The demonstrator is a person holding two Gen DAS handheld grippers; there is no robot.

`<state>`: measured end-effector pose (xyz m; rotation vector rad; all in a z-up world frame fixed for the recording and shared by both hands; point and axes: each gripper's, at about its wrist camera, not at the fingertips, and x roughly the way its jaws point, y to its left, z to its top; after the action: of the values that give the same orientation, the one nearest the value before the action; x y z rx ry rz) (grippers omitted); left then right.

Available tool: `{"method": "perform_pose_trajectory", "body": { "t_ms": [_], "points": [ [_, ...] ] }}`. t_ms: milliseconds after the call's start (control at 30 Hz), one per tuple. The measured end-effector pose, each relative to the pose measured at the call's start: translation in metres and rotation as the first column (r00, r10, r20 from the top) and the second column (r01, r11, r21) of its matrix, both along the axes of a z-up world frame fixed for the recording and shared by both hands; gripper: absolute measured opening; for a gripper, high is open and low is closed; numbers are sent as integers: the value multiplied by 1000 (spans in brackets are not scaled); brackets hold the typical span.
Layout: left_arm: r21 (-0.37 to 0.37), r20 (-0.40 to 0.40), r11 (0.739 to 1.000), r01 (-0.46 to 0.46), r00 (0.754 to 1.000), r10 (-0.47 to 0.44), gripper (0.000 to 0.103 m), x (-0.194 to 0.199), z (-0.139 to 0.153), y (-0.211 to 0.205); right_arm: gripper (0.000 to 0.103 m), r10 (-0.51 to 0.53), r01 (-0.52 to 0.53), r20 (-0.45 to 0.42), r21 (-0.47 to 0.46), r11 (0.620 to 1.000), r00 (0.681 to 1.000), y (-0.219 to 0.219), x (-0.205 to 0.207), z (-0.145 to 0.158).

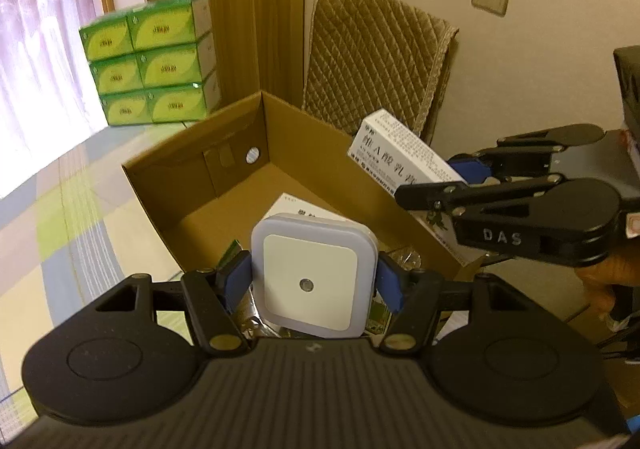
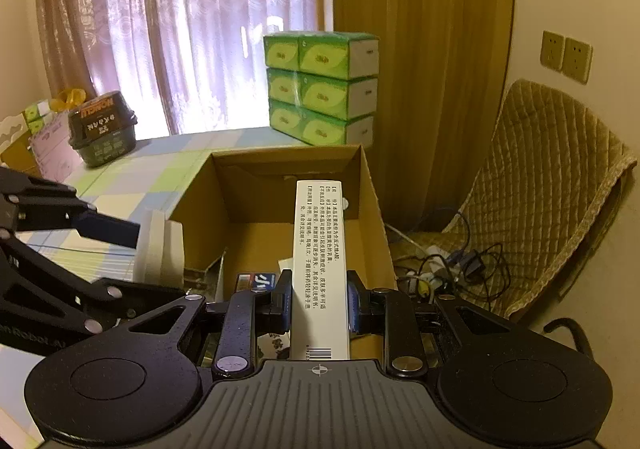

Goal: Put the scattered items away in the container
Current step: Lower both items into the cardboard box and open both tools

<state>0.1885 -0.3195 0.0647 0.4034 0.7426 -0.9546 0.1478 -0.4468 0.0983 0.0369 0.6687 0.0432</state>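
Left wrist view showed the left gripper (image 1: 314, 281) pinching a white night light (image 1: 316, 281) by its sides, poised over the near end of the cardboard box (image 1: 224, 173) — the drop-off step, by this reading. To the right, the right gripper (image 2: 318, 305) clamped a long white carton (image 2: 318, 249), angled over the box interior. Each load appeared to need lowering, then release.

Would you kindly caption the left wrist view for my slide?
Left tongs grip a white night light over the cardboard box, while right tongs carry a white carton.
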Motion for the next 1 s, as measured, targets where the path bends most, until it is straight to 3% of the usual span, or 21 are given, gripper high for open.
{"method": "perform_pose_trajectory", "body": {
  "t_ms": [167,233,1000],
  "points": [
    [22,-11,999,-25,1000,25,62,6,-13,-5,28,-5,5,-10,8,1000,1000,-6,5,-5],
    [16,-3,1000,-27,1000,27,71,6,-14,-4,28,-5,5,-11,8,1000,1000,-6,6,-5],
    [19,-12,997,-71,997,71,77,-4,-22,43,29,74,-73,-9,37,997,997,19,18,-10]
  ]
}}
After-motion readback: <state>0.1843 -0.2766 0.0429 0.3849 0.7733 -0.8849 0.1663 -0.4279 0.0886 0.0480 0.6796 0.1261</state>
